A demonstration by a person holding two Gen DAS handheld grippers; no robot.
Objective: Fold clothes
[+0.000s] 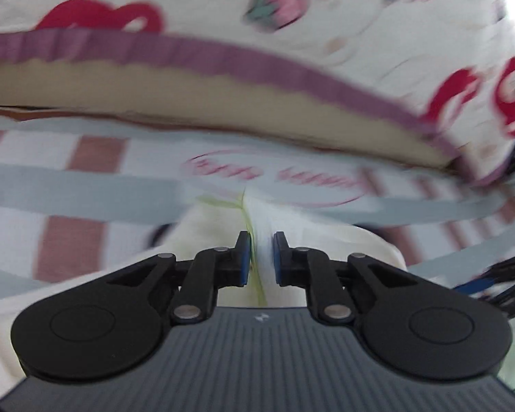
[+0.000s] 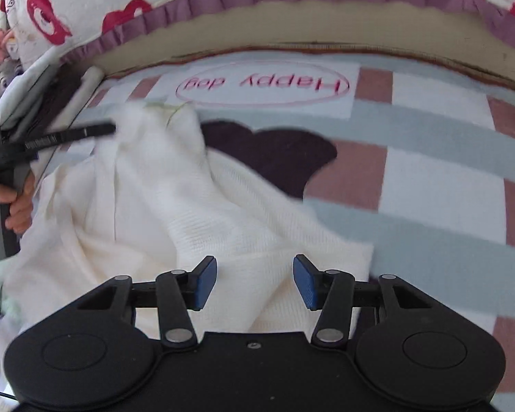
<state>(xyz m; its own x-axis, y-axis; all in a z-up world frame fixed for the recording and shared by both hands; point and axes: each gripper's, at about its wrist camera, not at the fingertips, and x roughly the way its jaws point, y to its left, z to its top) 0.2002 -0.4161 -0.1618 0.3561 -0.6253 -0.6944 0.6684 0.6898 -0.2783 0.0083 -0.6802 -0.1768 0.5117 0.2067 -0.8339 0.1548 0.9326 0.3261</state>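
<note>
**Fold Barely Begun: Cream Top Is Lifted at One Edge**

A soft cream knit top (image 2: 175, 213) lies rumpled on a checked blanket (image 2: 429, 185) with pink, grey and white squares. The landmark is the pink oval that says "Happy dog" (image 2: 262, 84) on the blanket. The top sits just below that oval and a bit to its left, partly covering a dark brown heart shape (image 2: 278, 158).

The left tongs (image 1: 261, 254) are nearly closed, with a pinch of the top's edge, the one with a thin green line, between the blue pads. In the right wrist view this pinched bit is raised up close to the oval's left end, and a hand (image 2: 17, 209) holds the handle.

The right tongs (image 2: 254, 281) stand about half open over the lower part of the top, far from the oval. Cloth lies under the gap, but the pads do not press on it, so they hold nothing.

The job looks only just started. No neat fold shows yet. The top needs to be spread flat, folded over and smoothed.
</note>
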